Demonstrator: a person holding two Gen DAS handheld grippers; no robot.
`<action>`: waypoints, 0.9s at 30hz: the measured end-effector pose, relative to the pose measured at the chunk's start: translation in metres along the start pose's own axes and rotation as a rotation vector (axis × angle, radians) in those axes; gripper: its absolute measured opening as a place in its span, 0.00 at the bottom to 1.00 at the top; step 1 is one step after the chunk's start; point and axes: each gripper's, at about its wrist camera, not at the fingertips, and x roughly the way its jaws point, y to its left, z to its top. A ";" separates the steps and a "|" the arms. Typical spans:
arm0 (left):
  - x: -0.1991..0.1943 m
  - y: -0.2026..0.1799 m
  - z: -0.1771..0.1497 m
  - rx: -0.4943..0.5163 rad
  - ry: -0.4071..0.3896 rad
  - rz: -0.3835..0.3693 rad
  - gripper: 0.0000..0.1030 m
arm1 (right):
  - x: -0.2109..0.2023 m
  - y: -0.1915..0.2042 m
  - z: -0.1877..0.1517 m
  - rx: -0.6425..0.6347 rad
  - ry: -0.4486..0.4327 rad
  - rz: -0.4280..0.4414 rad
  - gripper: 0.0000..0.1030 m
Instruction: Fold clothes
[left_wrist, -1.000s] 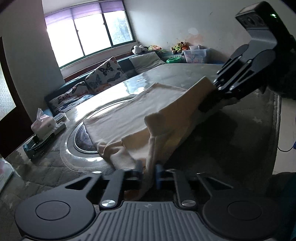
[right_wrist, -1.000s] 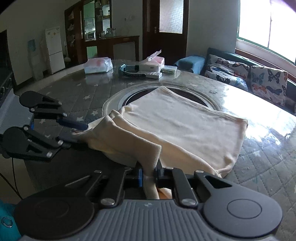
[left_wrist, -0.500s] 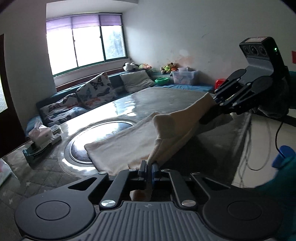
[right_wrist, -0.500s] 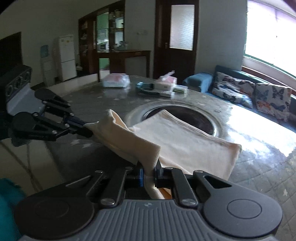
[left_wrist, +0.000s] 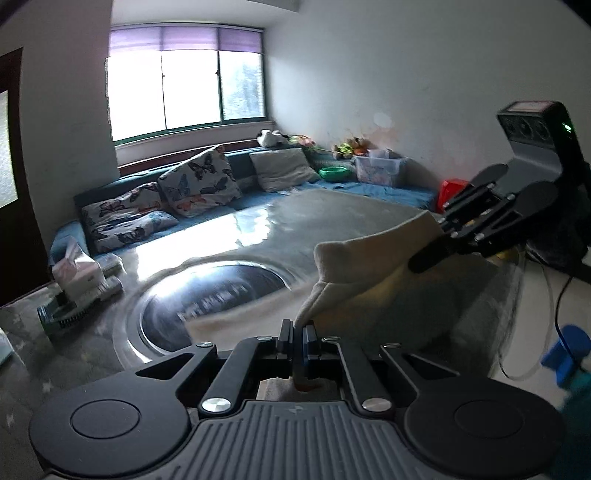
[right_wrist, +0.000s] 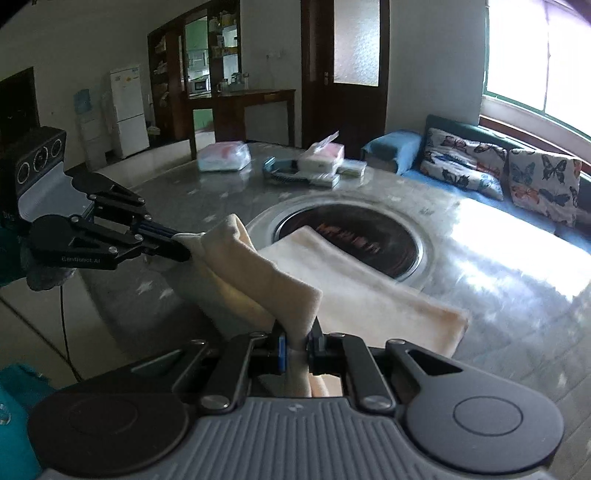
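A cream cloth (right_wrist: 354, 291) lies partly on the round marble table (right_wrist: 498, 258), its near edge lifted. My left gripper (left_wrist: 298, 330) is shut on one corner of the cloth (left_wrist: 369, 258). My right gripper (right_wrist: 297, 338) is shut on the other near corner. The cloth edge hangs stretched between both grippers above the table's near edge. The right gripper shows in the left wrist view (left_wrist: 424, 258); the left gripper shows in the right wrist view (right_wrist: 184, 251). The far part of the cloth rests beside the table's round glass centre (right_wrist: 351, 240).
A tissue box (right_wrist: 319, 155), a tray (right_wrist: 284, 175) and a plastic bag (right_wrist: 223, 157) sit at the table's far side. A sofa with butterfly cushions (left_wrist: 199, 181) runs under the window. A blue object (left_wrist: 565, 350) lies on the floor at right.
Both grippers have risen and pulled back toward the table's near edge, dragging the cloth off the glass centre. The held edge has lifted higher and stretched taut between them.
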 end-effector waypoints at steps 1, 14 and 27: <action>0.010 0.007 0.006 -0.007 0.002 0.010 0.05 | 0.005 -0.007 0.007 -0.002 0.000 -0.006 0.09; 0.156 0.073 0.009 -0.116 0.196 0.220 0.10 | 0.138 -0.097 0.041 0.089 0.064 -0.179 0.21; 0.129 0.055 0.011 -0.209 0.173 0.133 0.10 | 0.101 -0.112 -0.003 0.214 0.056 -0.248 0.21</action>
